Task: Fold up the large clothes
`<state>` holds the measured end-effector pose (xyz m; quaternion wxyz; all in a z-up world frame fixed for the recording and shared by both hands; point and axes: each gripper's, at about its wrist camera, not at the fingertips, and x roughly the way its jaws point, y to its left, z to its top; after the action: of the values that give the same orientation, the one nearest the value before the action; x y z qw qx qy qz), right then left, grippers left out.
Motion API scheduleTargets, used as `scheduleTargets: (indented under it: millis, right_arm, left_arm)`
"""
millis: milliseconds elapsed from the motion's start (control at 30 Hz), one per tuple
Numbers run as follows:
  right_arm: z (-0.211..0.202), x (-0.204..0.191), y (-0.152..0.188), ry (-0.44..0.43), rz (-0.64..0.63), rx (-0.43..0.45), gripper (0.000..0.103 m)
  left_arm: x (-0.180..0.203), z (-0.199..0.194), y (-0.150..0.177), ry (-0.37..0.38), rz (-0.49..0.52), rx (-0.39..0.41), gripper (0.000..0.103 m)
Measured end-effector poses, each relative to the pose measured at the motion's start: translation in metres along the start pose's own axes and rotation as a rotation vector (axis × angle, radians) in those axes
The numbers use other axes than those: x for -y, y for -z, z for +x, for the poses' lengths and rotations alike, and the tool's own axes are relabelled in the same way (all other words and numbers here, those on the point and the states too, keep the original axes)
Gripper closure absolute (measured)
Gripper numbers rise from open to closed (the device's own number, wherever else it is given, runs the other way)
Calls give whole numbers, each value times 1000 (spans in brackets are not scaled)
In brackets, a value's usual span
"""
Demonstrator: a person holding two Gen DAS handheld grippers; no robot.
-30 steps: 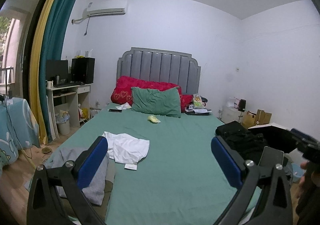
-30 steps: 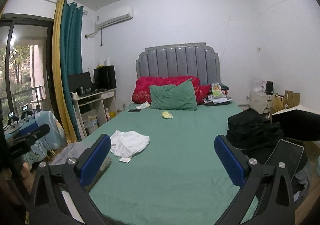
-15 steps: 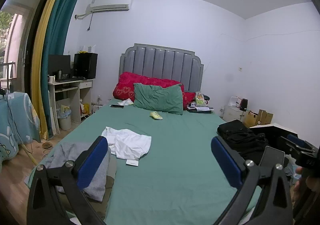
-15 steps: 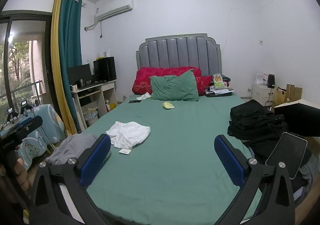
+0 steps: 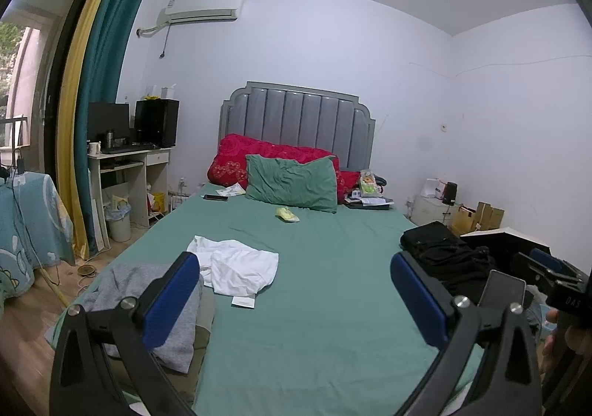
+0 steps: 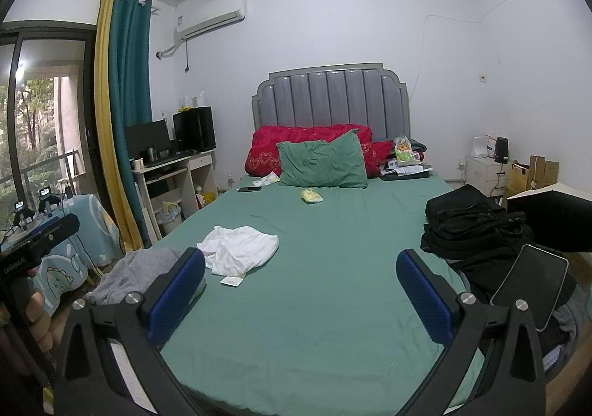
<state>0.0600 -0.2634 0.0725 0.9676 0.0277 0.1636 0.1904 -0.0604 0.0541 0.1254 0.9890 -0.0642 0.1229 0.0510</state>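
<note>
A crumpled white garment [image 5: 236, 266] [image 6: 236, 249] lies on the green bed sheet [image 5: 333, 290] [image 6: 318, 290], left of middle. A grey garment [image 5: 148, 297] [image 6: 137, 271] hangs over the bed's near left corner. A heap of black clothes [image 5: 444, 257] [image 6: 473, 231] sits at the right edge. My left gripper [image 5: 294, 301] is open and held in the air in front of the bed's foot, empty. My right gripper [image 6: 300, 295] is likewise open and empty, well short of the clothes.
Green pillow [image 5: 292, 183] and red bedding [image 5: 236, 157] lie by the grey headboard. A phone [image 6: 529, 286] rests on the black heap. A small paper card [image 5: 243, 301] lies beside the white garment. A desk [image 5: 125, 171] stands left, boxes [image 6: 532, 171] right.
Both grippers have risen and tilted a little, so the bed sits lower in view and looks slightly nearer. Nothing on the bed has moved; the jaws stay open.
</note>
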Motion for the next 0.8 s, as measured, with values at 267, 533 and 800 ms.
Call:
scheduleTargets:
  millis: [267,533,800]
  right_arm:
    - [0,-1,0,1,2,-2,1]
    - [-1,-5,0,1,3,-3,1]
    - [-2,-7,0,2,5,-3,1]
  left_arm:
    - [0,2,-2,4,2,-3,0]
    - [1,4,-3,6,0,-4,0]
    - [0,3,-3,10,-7,-4,0]
